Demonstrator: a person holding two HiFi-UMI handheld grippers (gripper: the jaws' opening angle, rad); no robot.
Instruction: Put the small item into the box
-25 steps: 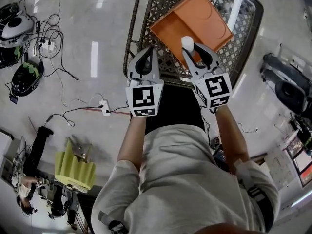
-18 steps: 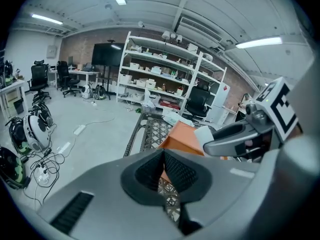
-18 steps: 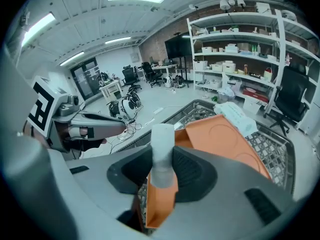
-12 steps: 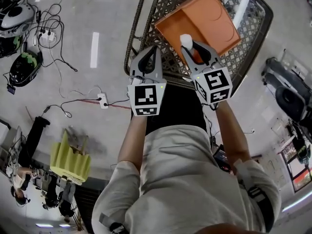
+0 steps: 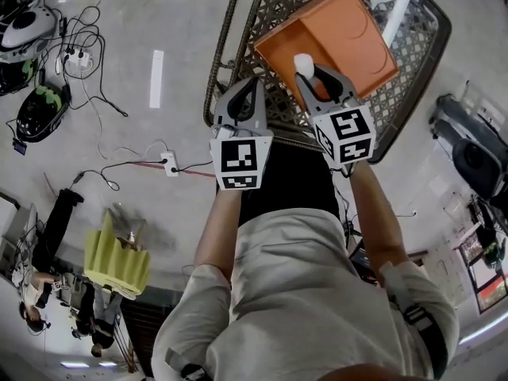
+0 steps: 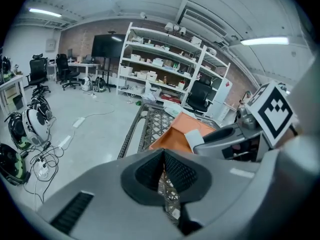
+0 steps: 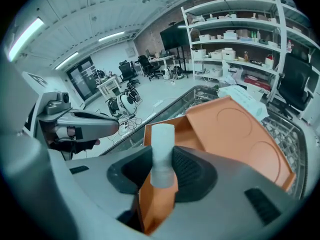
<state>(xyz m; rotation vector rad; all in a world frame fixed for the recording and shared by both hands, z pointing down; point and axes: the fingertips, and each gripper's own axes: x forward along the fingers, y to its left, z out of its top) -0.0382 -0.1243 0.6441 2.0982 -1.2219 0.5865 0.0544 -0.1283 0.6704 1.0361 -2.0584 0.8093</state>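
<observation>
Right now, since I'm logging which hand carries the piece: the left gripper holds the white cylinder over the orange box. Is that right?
No. It is the right gripper that holds the white cylinder over the orange box, as the right gripper view shows. The left gripper is shut on nothing.

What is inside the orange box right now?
The orange box shows a bare interior where visible. The white item is not inside: the right gripper holds it over the near edge. That gripper covers the near corner, which cannot be checked.
</observation>
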